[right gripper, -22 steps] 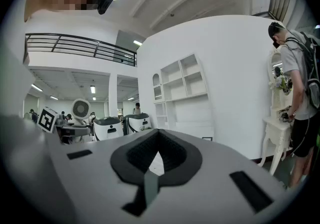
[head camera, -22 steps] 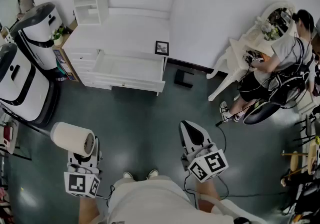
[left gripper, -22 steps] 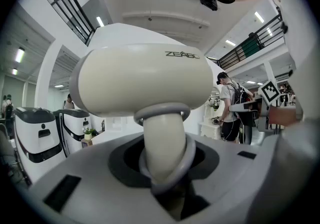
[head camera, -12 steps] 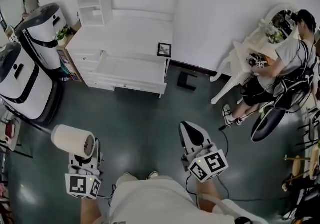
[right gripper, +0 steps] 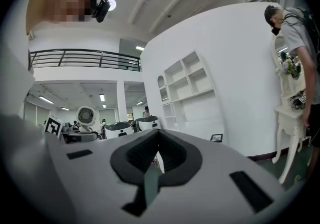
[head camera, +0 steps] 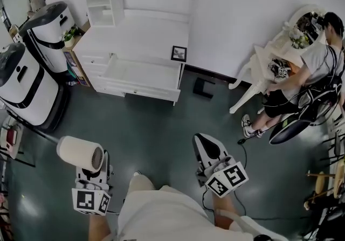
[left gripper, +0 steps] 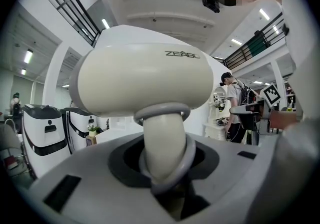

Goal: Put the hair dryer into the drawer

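Grips the cream hair dryer (left gripper: 145,72) by its handle in the left gripper (left gripper: 162,168), jaws half-closed around it, head up, probably for steady carrying, well apart from the open white drawer (head camera: 140,92). Shows a smooth rounded barrel, grey neck collar and grilled end. Holds the right gripper (right gripper: 150,170) level, closed on nothing

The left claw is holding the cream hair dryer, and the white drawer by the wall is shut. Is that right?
Not quite. The left claw does hold the cream hair dryer, but the white drawer by the wall is pulled open, not shut. The head view shows it.
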Available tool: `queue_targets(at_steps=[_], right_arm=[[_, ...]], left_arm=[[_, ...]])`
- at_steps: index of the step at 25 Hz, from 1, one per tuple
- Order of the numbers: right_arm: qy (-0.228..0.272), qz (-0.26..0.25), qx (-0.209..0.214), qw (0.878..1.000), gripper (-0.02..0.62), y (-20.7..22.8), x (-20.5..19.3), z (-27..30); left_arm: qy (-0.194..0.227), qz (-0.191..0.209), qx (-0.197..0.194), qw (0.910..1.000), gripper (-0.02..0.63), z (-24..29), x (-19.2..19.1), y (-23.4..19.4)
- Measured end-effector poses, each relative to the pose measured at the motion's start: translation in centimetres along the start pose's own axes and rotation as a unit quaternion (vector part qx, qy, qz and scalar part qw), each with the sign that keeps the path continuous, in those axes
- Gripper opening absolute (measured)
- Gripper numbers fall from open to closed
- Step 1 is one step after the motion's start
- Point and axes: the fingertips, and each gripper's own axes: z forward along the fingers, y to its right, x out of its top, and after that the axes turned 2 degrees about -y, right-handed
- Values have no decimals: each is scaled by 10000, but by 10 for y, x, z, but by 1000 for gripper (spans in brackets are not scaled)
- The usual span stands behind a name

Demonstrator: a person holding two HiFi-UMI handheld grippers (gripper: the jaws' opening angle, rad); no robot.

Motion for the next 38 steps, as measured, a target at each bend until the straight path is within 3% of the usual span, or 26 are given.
queue_targets(at_steps=[5, 12, 23, 28, 34, 38], right_arm=[[-137, 12, -6, 9999, 8, 6, -13, 23], [-391, 202, -387, 9983, 9, 43, -26, 78], [-505, -100, -430, 9977, 9, 81, 19, 272], [-544, -29, -725, 9959, 9, 95, 22, 320], [-708, 138, -1100, 9913, 9, 133, 19, 326], [-616, 181, -1077, 9921, 8, 158, 24, 336]], left_arm=[[-190, -157, 2, 9997, 143, 22, -12, -13], [-366, -237, -454, 9980, 143, 106, -27, -36], [-70, -379, -958, 9947, 143, 274, -4, -134], [70, -370, -1211, 9919, 143, 334, 2, -172], [96, -458, -1449, 9883, 143, 386, 7, -168], [19, -399, -1519, 9876, 143, 410, 7, -153]])
